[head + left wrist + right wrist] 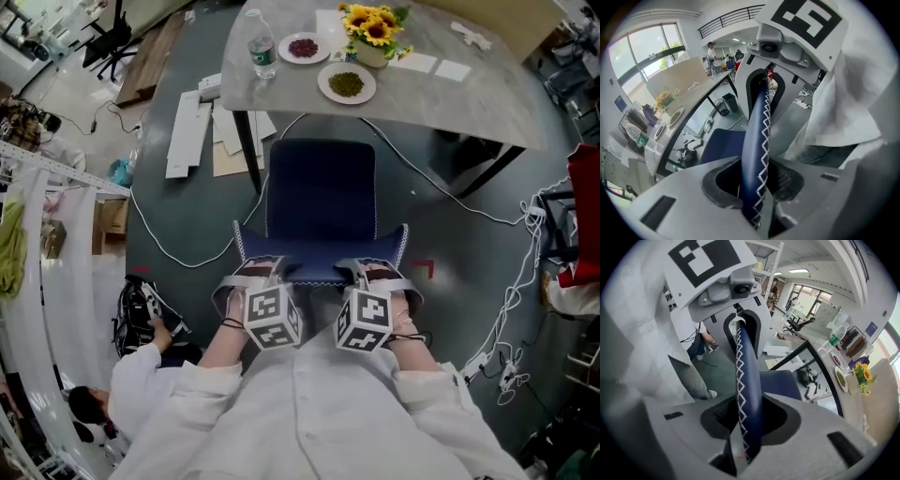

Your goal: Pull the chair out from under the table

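chair (321,202), navy, white zigzag stitching, backrest (319,273) in left tool (260,274) and right tool (373,274)

Ahead, the table (441,103); chair (321,202) just before it, seat at its near edge, backrest nearest the person. On table: bottle (261,45) at left, far plate (304,48) right of it, near plate (347,82) closer to the edge, flowers (373,28) behind that. Boards (187,131) on floor, left.

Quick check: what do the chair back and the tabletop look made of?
Chair back: likely navy leather or faux leather, smooth, white zigzag edge stitching. Tabletop: grey stone or stone-look laminate, matte and mottled; can't tell which.
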`<state>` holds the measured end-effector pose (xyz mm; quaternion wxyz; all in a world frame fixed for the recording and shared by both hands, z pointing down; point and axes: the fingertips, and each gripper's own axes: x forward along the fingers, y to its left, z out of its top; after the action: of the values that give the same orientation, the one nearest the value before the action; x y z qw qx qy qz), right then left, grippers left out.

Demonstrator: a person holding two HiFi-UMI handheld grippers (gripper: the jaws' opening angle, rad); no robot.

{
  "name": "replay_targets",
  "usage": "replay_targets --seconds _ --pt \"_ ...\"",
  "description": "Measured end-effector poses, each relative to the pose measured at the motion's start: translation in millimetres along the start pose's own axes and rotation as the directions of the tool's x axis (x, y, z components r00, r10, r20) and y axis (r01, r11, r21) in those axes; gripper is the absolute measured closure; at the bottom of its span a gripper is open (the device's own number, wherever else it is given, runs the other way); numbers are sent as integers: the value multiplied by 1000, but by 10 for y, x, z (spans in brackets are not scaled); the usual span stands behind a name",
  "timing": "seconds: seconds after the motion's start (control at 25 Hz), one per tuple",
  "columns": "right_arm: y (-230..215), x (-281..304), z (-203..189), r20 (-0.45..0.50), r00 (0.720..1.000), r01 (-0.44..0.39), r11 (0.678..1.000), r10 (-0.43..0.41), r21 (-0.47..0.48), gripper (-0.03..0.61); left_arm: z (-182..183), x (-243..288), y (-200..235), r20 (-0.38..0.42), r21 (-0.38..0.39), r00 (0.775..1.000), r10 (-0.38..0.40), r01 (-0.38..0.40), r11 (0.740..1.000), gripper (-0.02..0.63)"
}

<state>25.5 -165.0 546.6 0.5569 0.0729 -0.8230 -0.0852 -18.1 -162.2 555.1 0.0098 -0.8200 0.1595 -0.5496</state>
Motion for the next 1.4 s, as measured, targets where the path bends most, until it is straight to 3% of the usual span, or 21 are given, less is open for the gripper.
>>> replay_targets --seconds 0.4,0.8,1.4 --pt "797 -98 126 -29 999 30 992 -27 122 479 -225 -203 -711 28 97 999 -34 31 995 491" --pt "1460 -222 169 -27 999 26 991 -23 128 479 -353 -387 -1365 24 119 998 -57 54 991 491" --pt "2530 -515 -44 0 1000 -17 998 17 58 479 -303 -544 -2503 -13 47 1000 -25 26 999 491"
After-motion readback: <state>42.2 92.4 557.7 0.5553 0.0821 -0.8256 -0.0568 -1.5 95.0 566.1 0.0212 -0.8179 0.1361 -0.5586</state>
